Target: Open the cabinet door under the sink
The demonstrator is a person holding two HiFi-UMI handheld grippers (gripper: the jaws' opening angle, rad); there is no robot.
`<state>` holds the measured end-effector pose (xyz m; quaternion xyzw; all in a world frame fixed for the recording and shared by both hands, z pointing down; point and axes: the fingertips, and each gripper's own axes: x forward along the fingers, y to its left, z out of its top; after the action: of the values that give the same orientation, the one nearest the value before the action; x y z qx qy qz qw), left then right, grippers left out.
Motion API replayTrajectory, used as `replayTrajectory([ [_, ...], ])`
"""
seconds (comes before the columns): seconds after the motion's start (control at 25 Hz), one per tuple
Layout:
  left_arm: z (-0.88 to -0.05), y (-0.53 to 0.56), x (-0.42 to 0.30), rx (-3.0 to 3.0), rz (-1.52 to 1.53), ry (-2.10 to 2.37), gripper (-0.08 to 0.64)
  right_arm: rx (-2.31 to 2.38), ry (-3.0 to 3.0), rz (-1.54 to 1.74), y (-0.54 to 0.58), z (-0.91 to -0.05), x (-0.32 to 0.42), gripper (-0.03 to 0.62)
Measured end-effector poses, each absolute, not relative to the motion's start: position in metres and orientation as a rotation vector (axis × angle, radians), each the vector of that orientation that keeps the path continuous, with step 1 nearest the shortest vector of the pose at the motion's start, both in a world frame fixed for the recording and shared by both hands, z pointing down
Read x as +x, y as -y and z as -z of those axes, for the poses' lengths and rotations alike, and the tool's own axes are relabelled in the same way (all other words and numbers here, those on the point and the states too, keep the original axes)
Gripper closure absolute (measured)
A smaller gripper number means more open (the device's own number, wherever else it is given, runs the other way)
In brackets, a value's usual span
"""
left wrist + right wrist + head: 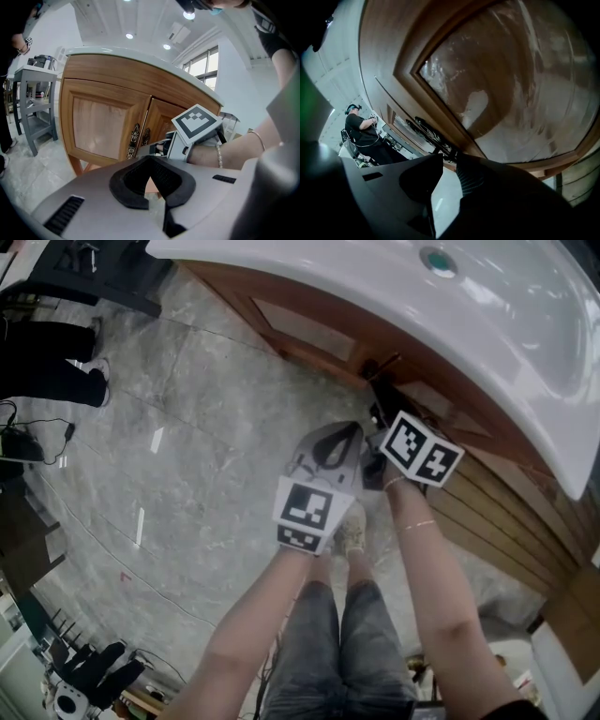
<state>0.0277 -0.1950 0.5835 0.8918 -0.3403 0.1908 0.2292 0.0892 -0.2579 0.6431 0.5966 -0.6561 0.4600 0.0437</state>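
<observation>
Though shut — two doors (101, 124), two handles (133, 140).

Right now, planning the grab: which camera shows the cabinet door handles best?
The left gripper view: both handles sit side by side where the doors meet, well lit. The right gripper view shows one close up but dark, beyond the open right gripper. The head view shows them too small to tell.
</observation>
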Motion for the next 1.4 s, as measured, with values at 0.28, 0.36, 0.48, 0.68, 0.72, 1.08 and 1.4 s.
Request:
replayTrajectory([
  [0.28, -0.588, 0.188, 0.017, 2.418, -0.534, 0.956, 0.552, 1.813, 2.021, -1.482, 0.258, -0.642, 0.091, 0.502],
  [0.36, -0.589, 0.187, 0.017, 2.415, -0.536, 0.955, 0.551, 1.799, 2.017, -1.487, 0.258, -0.642, 0.090, 0.503],
  [0.48, -0.591, 0.188, 0.018, 2.405, -0.537, 0.960, 0.552, 1.785, 2.022, -1.455, 0.258, -0.642, 0.090, 0.506],
  [0.68, -0.587, 0.191, 0.019, 2.391, -0.510, 0.981, 0.552, 1.735, 2.062, -1.392, 0.255, -0.640, 0.088, 0.511],
  [0.72, -0.586, 0.191, 0.019, 2.394, -0.492, 0.981, 0.551, 1.717, 2.073, -1.391, 0.253, -0.640, 0.087, 0.509],
  [1.08, -0.582, 0.193, 0.023, 2.418, -0.454, 0.957, 0.551, 1.650, 2.111, -1.294, 0.234, -0.640, 0.075, 0.512],
  [1.4, -0.580, 0.189, 0.030, 2.453, -0.478, 0.866, 0.550, 1.599, 2.134, -1.260, 0.217, -0.639, 0.066, 0.512],
])
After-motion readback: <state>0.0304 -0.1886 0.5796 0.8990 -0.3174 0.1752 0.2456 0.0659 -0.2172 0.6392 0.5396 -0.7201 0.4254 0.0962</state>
